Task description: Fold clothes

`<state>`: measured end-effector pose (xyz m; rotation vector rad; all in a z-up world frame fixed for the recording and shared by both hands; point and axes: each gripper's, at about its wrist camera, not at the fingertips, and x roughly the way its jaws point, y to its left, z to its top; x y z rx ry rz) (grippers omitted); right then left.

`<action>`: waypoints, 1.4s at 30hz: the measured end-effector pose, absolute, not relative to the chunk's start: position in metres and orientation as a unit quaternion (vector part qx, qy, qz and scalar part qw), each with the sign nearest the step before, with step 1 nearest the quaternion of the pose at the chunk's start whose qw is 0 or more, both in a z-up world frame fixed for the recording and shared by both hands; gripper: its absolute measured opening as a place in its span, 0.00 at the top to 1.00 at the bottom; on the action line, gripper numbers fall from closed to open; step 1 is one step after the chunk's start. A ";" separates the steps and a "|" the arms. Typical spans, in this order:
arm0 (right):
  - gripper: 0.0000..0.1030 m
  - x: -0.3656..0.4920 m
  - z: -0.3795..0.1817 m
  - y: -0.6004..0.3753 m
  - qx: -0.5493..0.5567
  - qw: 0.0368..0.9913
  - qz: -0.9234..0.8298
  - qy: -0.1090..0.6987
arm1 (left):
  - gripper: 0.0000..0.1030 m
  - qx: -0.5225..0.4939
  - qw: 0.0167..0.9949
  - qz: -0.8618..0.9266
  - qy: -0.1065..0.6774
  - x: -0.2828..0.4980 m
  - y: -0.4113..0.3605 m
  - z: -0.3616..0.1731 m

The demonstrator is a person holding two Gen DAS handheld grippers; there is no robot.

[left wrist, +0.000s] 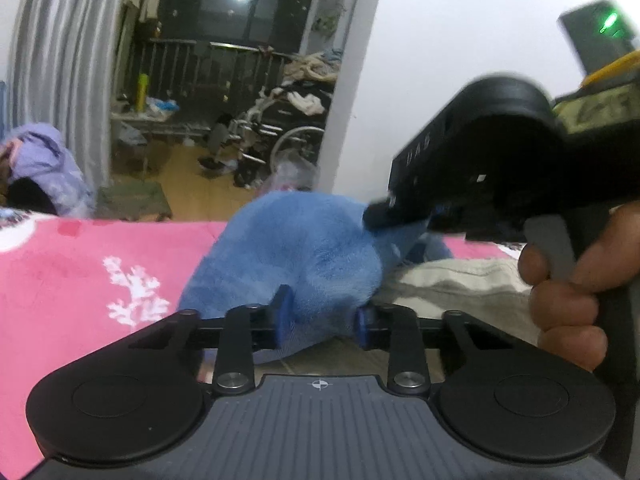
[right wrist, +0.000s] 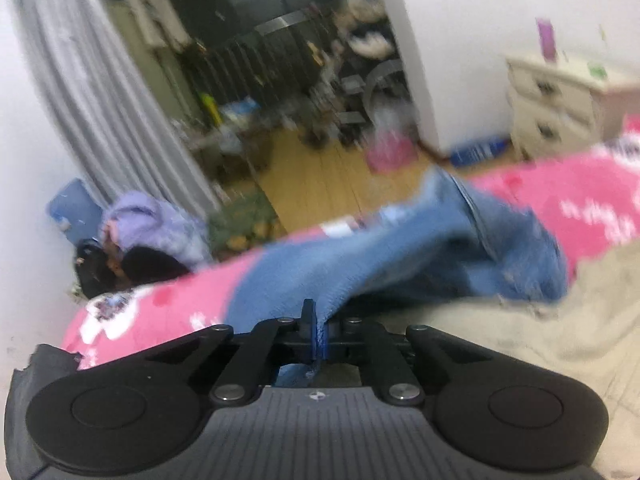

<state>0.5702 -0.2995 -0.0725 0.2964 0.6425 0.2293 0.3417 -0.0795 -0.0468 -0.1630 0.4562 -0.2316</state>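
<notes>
Pink bedding [left wrist: 80,280] with white prints fills the lower left of the left wrist view and runs across the middle of the right wrist view, with a beige cloth [left wrist: 452,284] lying on it toward the lower right of both. Behind it, in the upper half of each frame, stand a grey curtain [left wrist: 60,72], a dark window [left wrist: 248,0] and a cluttered wood floor [right wrist: 328,184]; a lilac garment [right wrist: 152,224] sits at the left edge and a cream dresser [right wrist: 556,108] at the upper right of the right wrist view. At centre lies the blue garment [left wrist: 312,248], bunched up on the bedding and partly over the beige cloth. The left gripper [left wrist: 324,316], at the lower centre of its own view, has its blue pads pressed into a thick fold of the blue garment. The right gripper [right wrist: 316,328] is closed tight on a thin edge of the same garment, which stretches away toward the right of the frame. In the left wrist view the right gripper enters from the right, blurred, with a hand [left wrist: 576,276] squeezing its trigger.
</notes>
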 end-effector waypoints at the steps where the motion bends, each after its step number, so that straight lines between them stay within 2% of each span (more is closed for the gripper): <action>1: 0.96 0.565 -0.066 -0.298 0.146 0.935 0.122 0.300 | 0.79 -0.082 0.965 -0.110 0.222 0.337 -0.078 -0.043; 8: 0.96 0.518 -0.020 -0.292 0.152 0.943 0.192 0.225 | 0.83 -0.106 0.972 -0.109 0.176 0.319 -0.060 -0.012; 13: 0.96 0.467 0.012 -0.277 0.112 0.943 0.241 0.202 | 0.85 -0.115 0.973 -0.122 0.158 0.289 -0.041 0.006; 23: 0.95 0.347 0.056 -0.285 0.164 0.931 0.289 0.148 | 0.86 -0.083 0.973 -0.182 0.112 0.189 -0.026 0.056; 33: 0.96 0.234 0.146 -0.285 0.171 0.920 0.347 0.062 | 0.87 -0.068 0.970 -0.232 0.025 0.095 -0.010 0.130; 42: 0.96 0.106 0.179 -0.289 0.203 0.896 0.391 0.055 | 0.88 -0.053 0.948 -0.315 0.007 0.004 0.007 0.178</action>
